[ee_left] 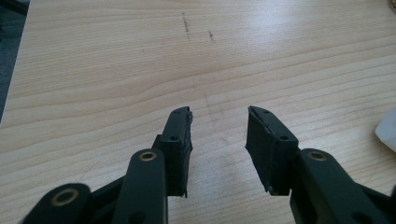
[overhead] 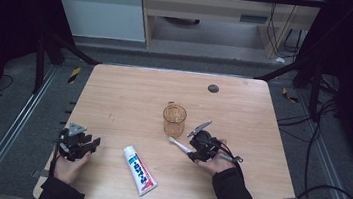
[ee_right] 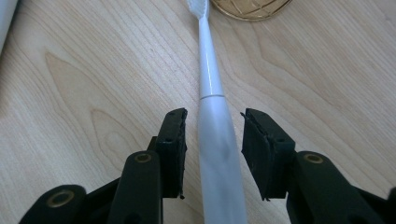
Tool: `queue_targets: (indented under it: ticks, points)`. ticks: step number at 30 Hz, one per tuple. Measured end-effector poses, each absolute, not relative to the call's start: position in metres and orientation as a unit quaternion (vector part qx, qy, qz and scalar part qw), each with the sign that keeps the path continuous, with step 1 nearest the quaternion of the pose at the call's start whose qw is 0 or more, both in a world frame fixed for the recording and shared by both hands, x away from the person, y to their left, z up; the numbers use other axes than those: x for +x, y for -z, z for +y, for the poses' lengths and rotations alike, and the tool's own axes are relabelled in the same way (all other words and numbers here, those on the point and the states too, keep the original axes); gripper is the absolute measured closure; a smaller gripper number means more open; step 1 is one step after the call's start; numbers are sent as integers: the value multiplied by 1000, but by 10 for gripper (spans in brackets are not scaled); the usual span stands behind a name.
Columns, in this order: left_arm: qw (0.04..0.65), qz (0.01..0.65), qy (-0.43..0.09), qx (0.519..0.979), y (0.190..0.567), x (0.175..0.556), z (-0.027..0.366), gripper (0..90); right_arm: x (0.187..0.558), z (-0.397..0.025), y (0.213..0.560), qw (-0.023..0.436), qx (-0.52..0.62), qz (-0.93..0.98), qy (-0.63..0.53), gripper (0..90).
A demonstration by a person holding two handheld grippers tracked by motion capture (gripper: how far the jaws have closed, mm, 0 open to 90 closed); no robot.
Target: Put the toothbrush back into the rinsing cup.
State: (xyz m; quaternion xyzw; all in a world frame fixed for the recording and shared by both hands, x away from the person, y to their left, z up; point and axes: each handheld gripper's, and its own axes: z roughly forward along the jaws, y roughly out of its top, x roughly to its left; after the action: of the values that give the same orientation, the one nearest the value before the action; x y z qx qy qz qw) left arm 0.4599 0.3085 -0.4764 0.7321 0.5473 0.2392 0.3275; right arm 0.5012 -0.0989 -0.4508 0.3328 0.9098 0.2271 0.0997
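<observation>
Black jaws of the right gripper straddle the toothbrush handle, gaping, not yet pinching; brush lies flat by the cup. Close squarely mid-handle (left gripper open, idle, holding nothing).

Toothbrush bristles cut off above.
</observation>
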Motion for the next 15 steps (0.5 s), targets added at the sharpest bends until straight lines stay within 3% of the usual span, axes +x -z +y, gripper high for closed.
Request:
queue_targets:
  ticks: [15]
  points:
    - [326, 548, -238, 733, 477, 460, 309, 592, 507, -92, 467, 94, 333, 916, -204, 623]
